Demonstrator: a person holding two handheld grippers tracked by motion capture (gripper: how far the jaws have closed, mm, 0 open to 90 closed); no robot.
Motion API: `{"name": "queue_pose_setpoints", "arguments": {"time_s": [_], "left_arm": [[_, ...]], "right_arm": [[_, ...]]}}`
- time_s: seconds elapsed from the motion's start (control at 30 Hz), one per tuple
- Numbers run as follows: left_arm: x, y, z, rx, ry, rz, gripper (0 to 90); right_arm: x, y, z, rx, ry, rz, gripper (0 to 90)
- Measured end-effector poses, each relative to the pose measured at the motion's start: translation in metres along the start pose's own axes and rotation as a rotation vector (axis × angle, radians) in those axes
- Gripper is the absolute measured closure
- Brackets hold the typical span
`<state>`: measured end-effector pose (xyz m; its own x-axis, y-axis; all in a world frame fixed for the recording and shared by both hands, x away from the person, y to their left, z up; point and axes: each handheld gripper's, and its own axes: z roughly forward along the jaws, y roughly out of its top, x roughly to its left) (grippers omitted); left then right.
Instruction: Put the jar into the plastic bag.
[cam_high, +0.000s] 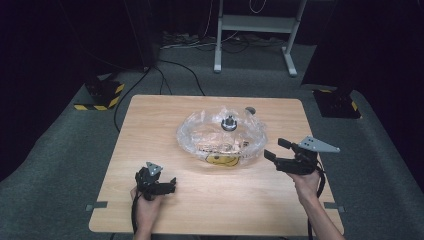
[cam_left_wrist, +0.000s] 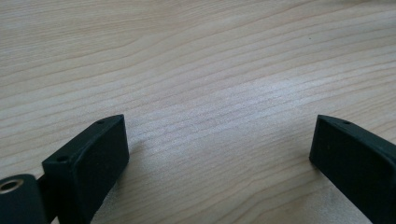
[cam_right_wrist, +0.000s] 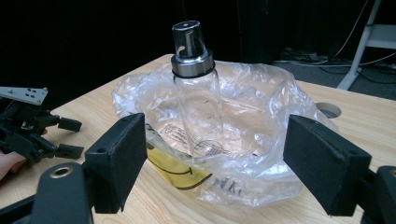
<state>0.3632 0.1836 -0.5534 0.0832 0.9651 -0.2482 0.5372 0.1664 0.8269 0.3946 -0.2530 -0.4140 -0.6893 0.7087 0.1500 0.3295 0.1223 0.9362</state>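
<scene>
Standing upright near the middle of the light wooden table (cam_high: 150, 210), slightly toward its far edge, is a clear glass spray bottle with a dark cap and metal collar (cam_right_wrist: 195, 93). It sits inside a crumpled transparent plastic bag (cam_right_wrist: 261, 121) whose mouth is spread wide around it. The bag carries a yellow printed mark (cam_right_wrist: 175, 175) on the side facing the near edge, and its film lies flat on the table surface under the bottle.

The right gripper (cam_high: 277, 150) is held above the table near the right edge, just beside the bag and not touching it. Its jaws are spread apart with nothing between them. In the right gripper view the two black jaws frame the bottle and bag, which stand beyond the pads without contact.

The left gripper (cam_high: 172, 184) is positioned near the near-left corner of the table, well apart from the bag. In the left gripper view its jaws stand wide apart over bare wood grain, gripping nothing.

A round hole with a grey rim (cam_high: 250, 110) is set into the table near the far edge, just beyond the bag. A white metal frame (cam_high: 255, 25) stands on the grey carpet beyond the table.
</scene>
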Motion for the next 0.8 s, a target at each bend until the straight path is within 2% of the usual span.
{"name": "queue_pose_setpoints", "arguments": {"time_s": [0.37, 0.8], "left_arm": [[0.000, 0.000, 0.000, 0.001, 0.000, 0.002, 4.8], [0.000, 0.000, 0.000, 0.001, 0.000, 0.001, 4.8]], "right_arm": [[0.005, -0.010, 0.000, 0.012, -0.003, -0.008, 21.6], [0.007, -0.029, 0.006, 0.030, -0.014, 0.011, 21.7]]}}
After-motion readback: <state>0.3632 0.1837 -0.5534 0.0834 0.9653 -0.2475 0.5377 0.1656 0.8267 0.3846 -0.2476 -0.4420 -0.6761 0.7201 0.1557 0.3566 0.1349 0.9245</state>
